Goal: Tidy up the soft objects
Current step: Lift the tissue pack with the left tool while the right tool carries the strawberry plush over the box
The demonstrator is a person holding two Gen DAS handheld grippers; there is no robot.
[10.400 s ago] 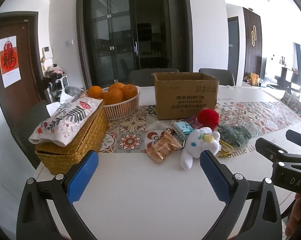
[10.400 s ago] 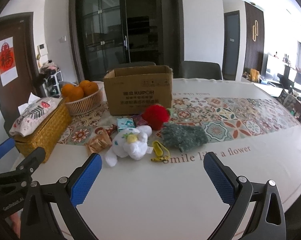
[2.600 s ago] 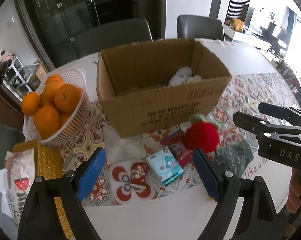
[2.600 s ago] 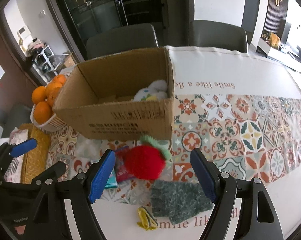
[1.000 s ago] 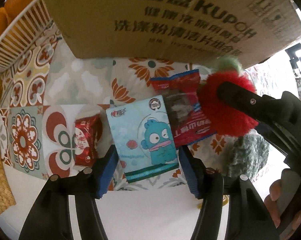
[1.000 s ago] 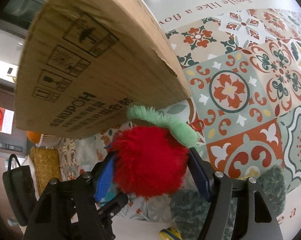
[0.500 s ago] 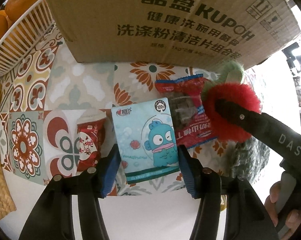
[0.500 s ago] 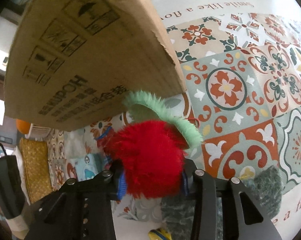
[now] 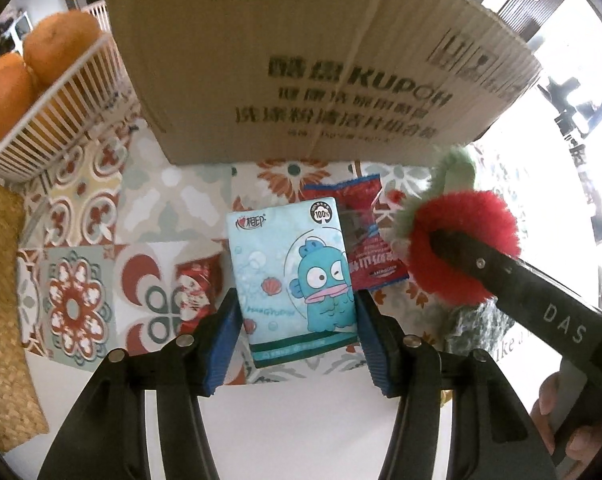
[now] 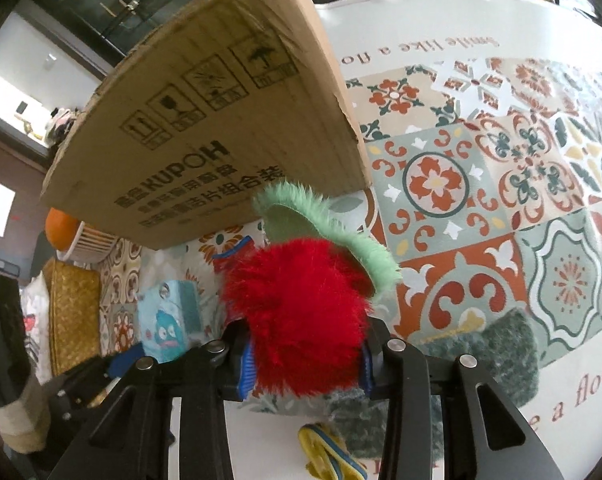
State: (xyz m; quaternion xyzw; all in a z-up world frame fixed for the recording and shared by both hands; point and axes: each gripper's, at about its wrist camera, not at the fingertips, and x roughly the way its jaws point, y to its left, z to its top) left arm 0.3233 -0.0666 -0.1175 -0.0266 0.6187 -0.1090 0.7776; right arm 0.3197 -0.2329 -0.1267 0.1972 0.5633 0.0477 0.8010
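A: In front of the cardboard box (image 10: 205, 120), the red plush strawberry (image 10: 297, 320) is sitting squeezed between the right tongs (image 10: 305, 364), which are clamping it across its round middle, its green leaf (image 10: 325, 220) poking up toward the box wall.

B: And the left tongs (image 9: 297, 340)?

A: They are closing on the tissue pack (image 9: 293, 276) by its long edges, the blue pads touching both sides, down on the patterned runner on the counter (image 9: 285, 432).

B: How is each one likely handling?

A: Both are looking light. The strawberry is fluffy and giving way, so a grip through the body, not the leaf, is probably holding best. The pack is soft with a slick wrapper; too hard a pinch may be buckling it.

B: Anything crowding them?

A: A red snack packet (image 9: 365, 240) is lying just beside the pack, a green fuzzy cloth (image 10: 485, 352) under the strawberry, and oranges in a white basket (image 9: 53, 128) off to the left.
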